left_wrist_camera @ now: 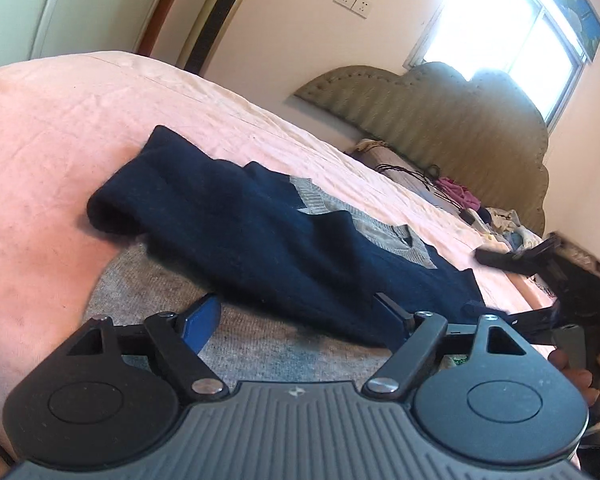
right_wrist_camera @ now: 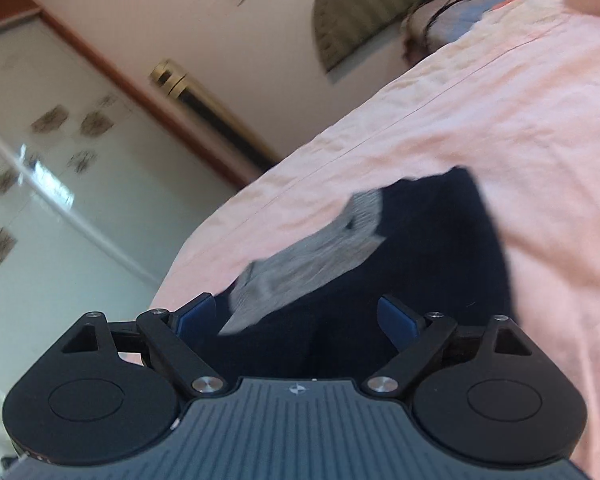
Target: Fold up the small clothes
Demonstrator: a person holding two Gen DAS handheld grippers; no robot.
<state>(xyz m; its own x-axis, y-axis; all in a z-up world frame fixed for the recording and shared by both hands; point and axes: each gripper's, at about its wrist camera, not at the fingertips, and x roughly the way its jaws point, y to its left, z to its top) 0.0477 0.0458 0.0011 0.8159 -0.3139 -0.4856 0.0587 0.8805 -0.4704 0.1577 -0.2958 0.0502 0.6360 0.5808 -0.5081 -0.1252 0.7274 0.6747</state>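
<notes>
The left hand-held gripper (left_wrist_camera: 296, 316) has its two blue fingers (left_wrist_camera: 202, 320) wide apart, and nothing is pinched between them. It sits low over a small sweater (left_wrist_camera: 236, 220) that lies on a bed (left_wrist_camera: 60, 120). The sweater is dark blue with grey parts. A dark blue sleeve is laid across the middle of it, and the end of the sleeve points to the left. A grey part of the sweater lies right under the left hand-held gripper, between its fingers. The bed has a pink sheet with some wrinkles.

The right hand-held gripper (right_wrist_camera: 300, 318) also has its fingers (right_wrist_camera: 398, 318) wide apart and holds nothing. It is low over the same sweater (right_wrist_camera: 420, 248), at the dark blue end. This view is blurry, so the grey bit of the sweater looks smeared.

In the left view, the right hand-held gripper (left_wrist_camera: 516, 258) shows as a black shape at the right edge, near the side of the bed.

Far back on the bed there is a pile of small clothes (left_wrist_camera: 460, 196) and some dark cords. Behind them stands a green padded headboard (left_wrist_camera: 440, 112). A bright window (left_wrist_camera: 512, 28) is above it. A tall gold air conditioner (left_wrist_camera: 220, 16) stands by the wall, next to two white wall sockets (left_wrist_camera: 352, 0).
</notes>
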